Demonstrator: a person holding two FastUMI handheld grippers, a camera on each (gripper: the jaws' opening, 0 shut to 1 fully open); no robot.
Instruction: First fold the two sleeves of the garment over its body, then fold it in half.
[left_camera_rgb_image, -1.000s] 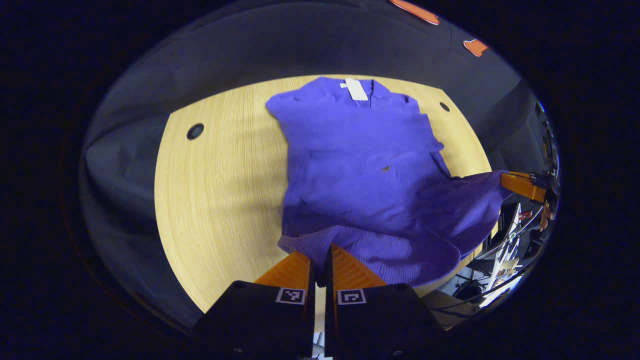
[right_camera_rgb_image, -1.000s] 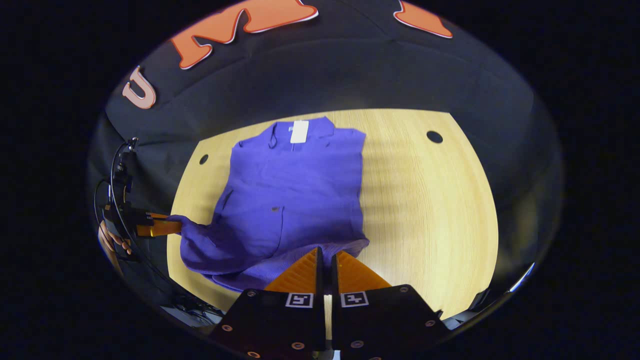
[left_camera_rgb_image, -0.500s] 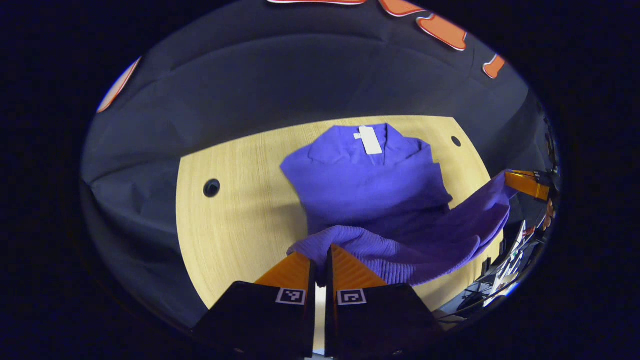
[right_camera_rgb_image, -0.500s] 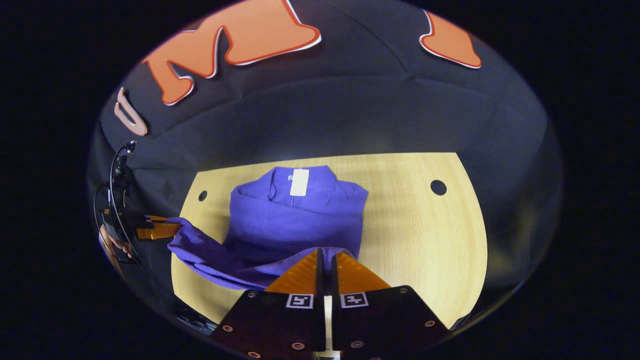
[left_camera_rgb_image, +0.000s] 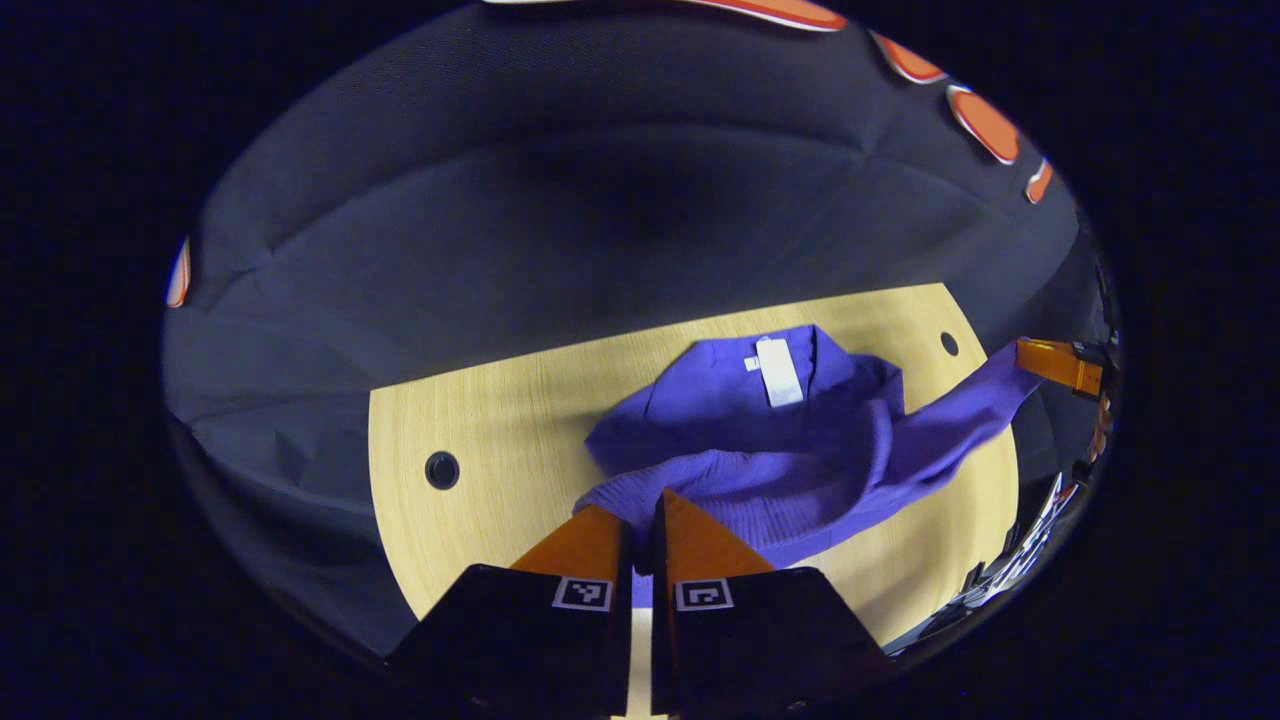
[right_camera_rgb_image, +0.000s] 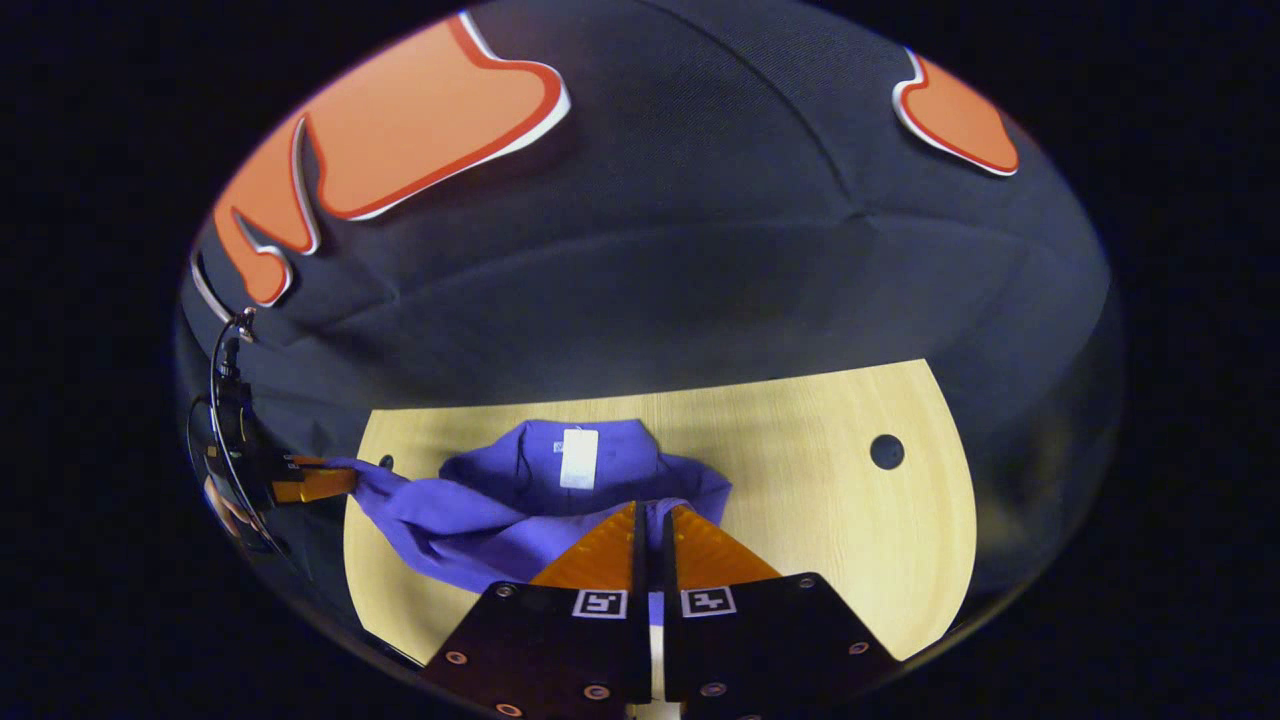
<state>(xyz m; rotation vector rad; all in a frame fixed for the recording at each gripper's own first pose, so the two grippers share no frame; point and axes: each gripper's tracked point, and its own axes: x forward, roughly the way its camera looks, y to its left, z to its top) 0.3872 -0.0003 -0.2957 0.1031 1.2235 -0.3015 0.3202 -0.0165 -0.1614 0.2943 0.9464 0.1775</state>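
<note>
Two grippers each pinch one bottom corner of the purple garment (left_camera_rgb_image: 760, 440), both closed tight on the cloth. The left gripper (left_camera_rgb_image: 638, 520) and right gripper (right_camera_rgb_image: 652, 525) hold the hem up in the air. The collar end lies ahead of them near the far edge of the table (right_camera_rgb_image: 850, 540). The hem stretches sideways between them, so I think both must go forward together.

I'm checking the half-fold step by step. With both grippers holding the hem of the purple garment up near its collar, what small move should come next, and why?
Probably carry the hem a little further forward and lower it onto the collar end. The left gripper and right gripper are each shut on the purple garment, whose lifted hem nearly reaches the white tag but hangs above the wooden table.
</note>
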